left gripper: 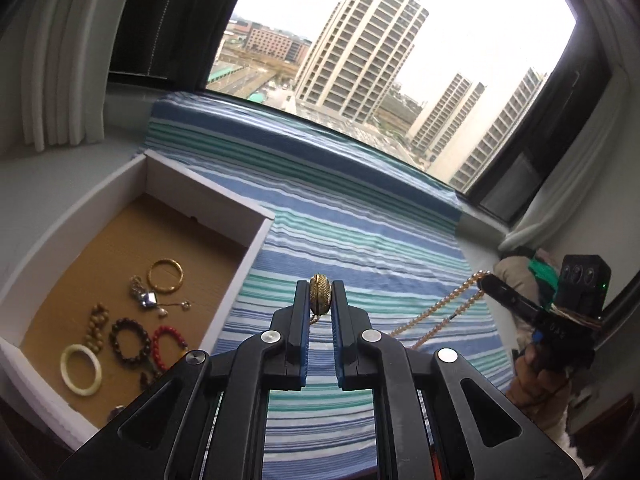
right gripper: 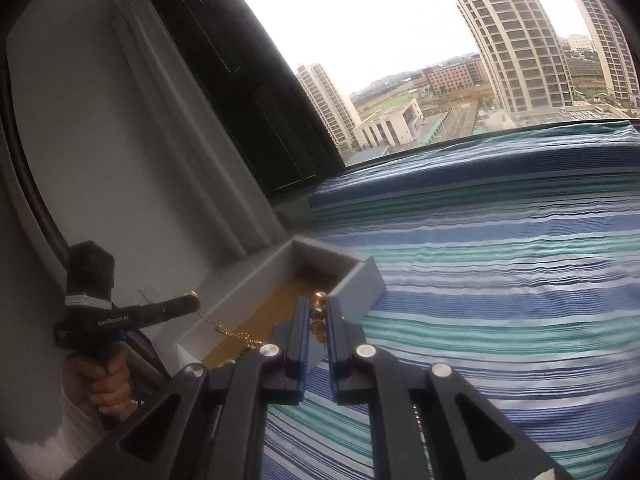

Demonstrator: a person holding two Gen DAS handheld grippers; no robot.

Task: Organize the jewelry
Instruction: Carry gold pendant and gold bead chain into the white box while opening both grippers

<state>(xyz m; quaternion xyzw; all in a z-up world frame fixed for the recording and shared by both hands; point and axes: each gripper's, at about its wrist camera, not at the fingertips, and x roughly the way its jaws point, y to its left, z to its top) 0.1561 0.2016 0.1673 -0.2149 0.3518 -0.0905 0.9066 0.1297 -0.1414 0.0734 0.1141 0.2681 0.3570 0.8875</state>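
Observation:
My left gripper (left gripper: 320, 294) is shut on a gold mesh pendant (left gripper: 320, 293) and holds it above the striped cloth (left gripper: 360, 216), just right of the white box (left gripper: 208, 188). A gold chain (right gripper: 224, 328) hangs from it. My right gripper (right gripper: 319, 312) is shut on a pearl bead necklace (right gripper: 319, 299); its strand (left gripper: 440, 306) stretches between the two grippers. The right gripper also shows in the left wrist view (left gripper: 490, 280), and the left one in the right wrist view (right gripper: 192, 298).
The box holds a gold bangle (left gripper: 165, 276), a white bangle (left gripper: 81, 369), dark bead (left gripper: 129, 346) and red bead (left gripper: 166, 344) bracelets and small silver pieces (left gripper: 146, 296). A window (left gripper: 400, 40) lies behind, with white curtains (left gripper: 52, 60) at the left.

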